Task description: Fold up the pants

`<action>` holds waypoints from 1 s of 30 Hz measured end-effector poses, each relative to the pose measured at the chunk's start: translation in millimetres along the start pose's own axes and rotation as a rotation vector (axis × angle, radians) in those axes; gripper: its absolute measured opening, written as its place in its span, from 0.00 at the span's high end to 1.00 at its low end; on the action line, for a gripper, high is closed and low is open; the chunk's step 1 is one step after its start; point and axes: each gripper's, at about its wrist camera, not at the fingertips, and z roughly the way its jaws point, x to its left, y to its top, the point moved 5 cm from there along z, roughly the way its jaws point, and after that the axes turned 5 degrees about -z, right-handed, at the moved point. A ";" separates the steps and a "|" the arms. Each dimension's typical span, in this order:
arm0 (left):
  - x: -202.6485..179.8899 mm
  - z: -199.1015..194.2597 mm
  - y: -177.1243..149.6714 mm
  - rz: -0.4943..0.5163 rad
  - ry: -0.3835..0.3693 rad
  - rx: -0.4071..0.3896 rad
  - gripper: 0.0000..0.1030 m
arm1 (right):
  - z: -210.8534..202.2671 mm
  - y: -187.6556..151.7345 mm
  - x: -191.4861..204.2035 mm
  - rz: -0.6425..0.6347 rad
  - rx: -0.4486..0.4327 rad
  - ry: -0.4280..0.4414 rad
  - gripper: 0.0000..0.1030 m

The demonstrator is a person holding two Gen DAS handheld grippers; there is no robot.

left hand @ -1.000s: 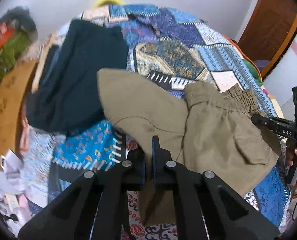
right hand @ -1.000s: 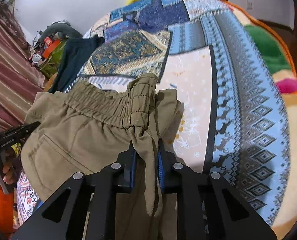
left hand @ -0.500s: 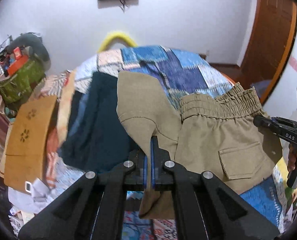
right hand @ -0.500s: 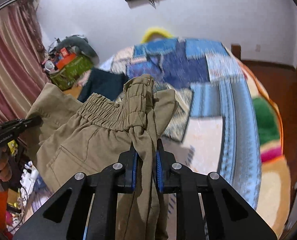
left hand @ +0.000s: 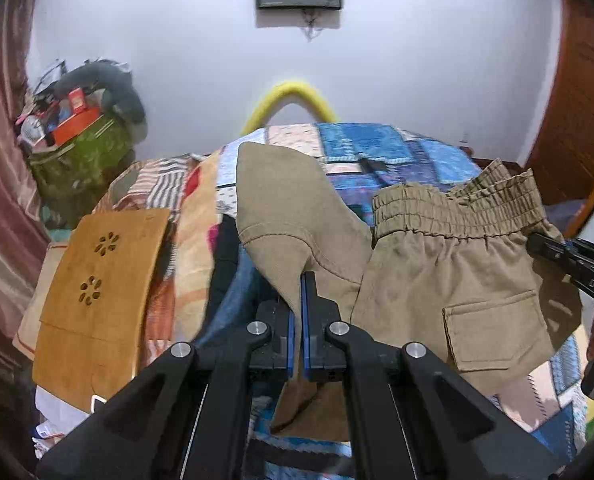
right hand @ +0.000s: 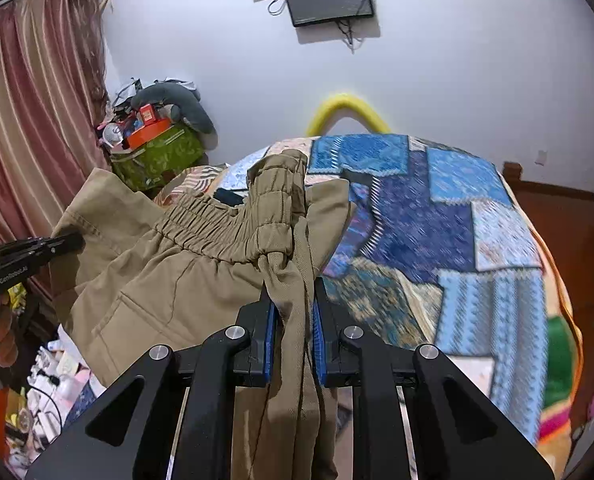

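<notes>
Khaki pants (left hand: 437, 280) with an elastic waistband and a patch pocket hang in the air above the bed, held by both grippers. My left gripper (left hand: 297, 280) is shut on the hem end of a leg, which sticks up past its fingertips. My right gripper (right hand: 293, 280) is shut on bunched cloth just below the waistband (right hand: 233, 236). From the left wrist the right gripper (left hand: 537, 242) reaches the waistband corner at the right edge. From the right wrist the left gripper (right hand: 69, 240) grips the pants (right hand: 157, 288) at the left.
A patchwork bedspread (right hand: 437, 220) in blues covers the bed. A dark garment (left hand: 227, 264) lies on it below the pants. A brown cardboard piece (left hand: 101, 280) sits at the bed's left side. A green bag (right hand: 157, 152) piled with items stands by the curtain (right hand: 29, 100).
Both grippers have risen with the pants, lifting them off the bed. The views have tilted up, so the wall and the mounted screen now show.
</notes>
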 end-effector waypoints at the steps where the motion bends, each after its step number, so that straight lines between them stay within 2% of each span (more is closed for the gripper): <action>1: 6.4 7.3 0.8 -0.006 0.010 0.005 0.98 | 5.5 2.1 4.0 -0.005 0.002 0.002 0.86; 8: 59.5 71.9 -8.5 -0.051 0.069 0.058 0.98 | 70.3 5.5 29.6 -0.001 0.054 0.034 0.86; 12: 84.7 119.3 -34.5 -0.078 0.082 0.149 0.98 | 105.7 -15.2 40.4 0.010 0.106 0.070 0.86; 15: 98.6 149.6 -60.3 -0.070 0.129 0.212 0.97 | 124.0 -33.9 46.4 -0.017 0.149 0.054 0.86; 17: 107.0 160.2 -71.7 -0.089 0.124 0.232 0.94 | 130.2 -46.0 44.1 -0.016 0.174 0.034 0.85; 21: 114.0 161.1 -84.7 -0.097 0.119 0.235 0.83 | 127.7 -54.7 36.1 0.005 0.205 0.024 0.77; 24: 111.4 149.0 -87.1 -0.084 0.130 0.234 0.75 | 115.3 -55.4 39.0 -0.030 0.220 0.005 0.77; 27: 106.4 130.3 -88.5 -0.093 0.102 0.242 0.73 | 97.6 -53.0 42.6 -0.055 0.197 0.000 0.77; 30: 95.1 99.2 -83.2 -0.069 0.101 0.207 0.73 | 71.0 -45.7 50.0 -0.069 0.157 0.012 0.76</action>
